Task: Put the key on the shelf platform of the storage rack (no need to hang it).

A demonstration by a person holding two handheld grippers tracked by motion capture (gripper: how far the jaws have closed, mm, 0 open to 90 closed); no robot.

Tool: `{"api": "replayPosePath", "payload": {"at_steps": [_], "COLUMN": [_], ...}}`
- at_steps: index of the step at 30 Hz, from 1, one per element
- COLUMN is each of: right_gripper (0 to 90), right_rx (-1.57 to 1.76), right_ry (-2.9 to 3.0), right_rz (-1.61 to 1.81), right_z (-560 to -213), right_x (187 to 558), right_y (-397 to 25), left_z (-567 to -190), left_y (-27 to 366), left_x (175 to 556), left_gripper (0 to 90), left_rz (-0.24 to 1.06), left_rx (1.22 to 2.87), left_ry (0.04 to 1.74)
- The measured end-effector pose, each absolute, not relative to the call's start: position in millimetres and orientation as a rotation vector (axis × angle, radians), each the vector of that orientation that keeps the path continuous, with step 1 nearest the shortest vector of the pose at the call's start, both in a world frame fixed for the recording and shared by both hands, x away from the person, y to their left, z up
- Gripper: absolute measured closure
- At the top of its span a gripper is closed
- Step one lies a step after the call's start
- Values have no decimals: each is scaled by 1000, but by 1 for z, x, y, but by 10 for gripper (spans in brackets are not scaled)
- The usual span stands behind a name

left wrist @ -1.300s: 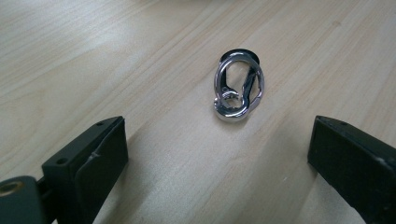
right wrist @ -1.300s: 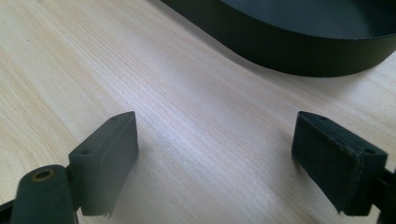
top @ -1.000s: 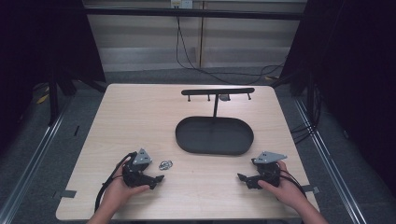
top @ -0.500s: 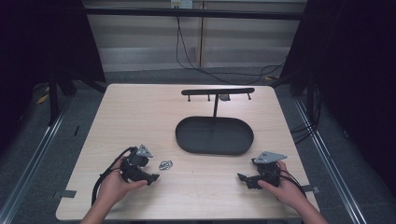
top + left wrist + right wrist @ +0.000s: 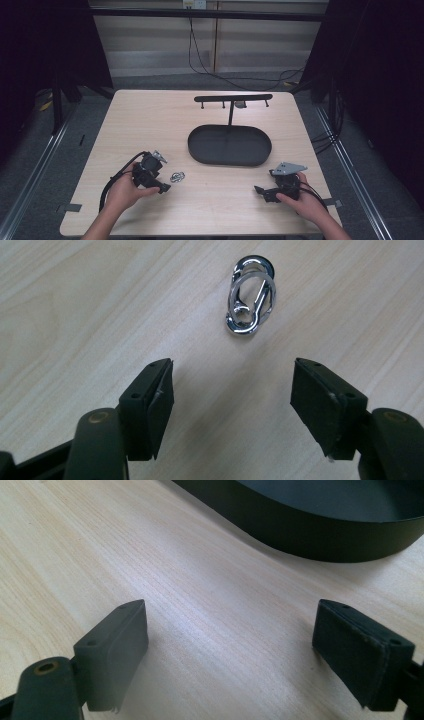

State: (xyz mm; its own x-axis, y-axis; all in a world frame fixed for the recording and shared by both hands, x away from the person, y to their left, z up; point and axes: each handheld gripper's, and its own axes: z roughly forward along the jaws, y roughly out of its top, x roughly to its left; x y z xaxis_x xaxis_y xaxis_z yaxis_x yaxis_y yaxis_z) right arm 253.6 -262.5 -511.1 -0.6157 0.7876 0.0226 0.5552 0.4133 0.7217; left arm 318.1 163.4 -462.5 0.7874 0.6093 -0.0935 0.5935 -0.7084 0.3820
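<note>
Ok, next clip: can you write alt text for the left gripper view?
A shiny metal clip lies flat on the pale wooden table, just ahead of the left gripper and clear of it. The gripper's two black jaws stand wide open, rising from the bottom edge with nothing between them.

Tray cut off at top edge

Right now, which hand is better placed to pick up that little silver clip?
The left gripper: its jaws are open with the silver clip lying just ahead. The right gripper sits far across the table, facing the black tray.
</note>
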Motion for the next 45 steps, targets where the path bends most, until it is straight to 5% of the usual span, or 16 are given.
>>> {"api": "replayPosePath", "payload": {"at_steps": [45], "right_gripper": [142], "right_rx": [1161], "right_ry": [2353], "right_rz": [1020], "right_z": [-511], "right_x": [254], "right_y": [-263], "left_z": [-468], "left_y": [109], "left_x": [355], "left_gripper": [454], "left_rz": [-43], "left_rx": [2761], "left_ry": [817]}}
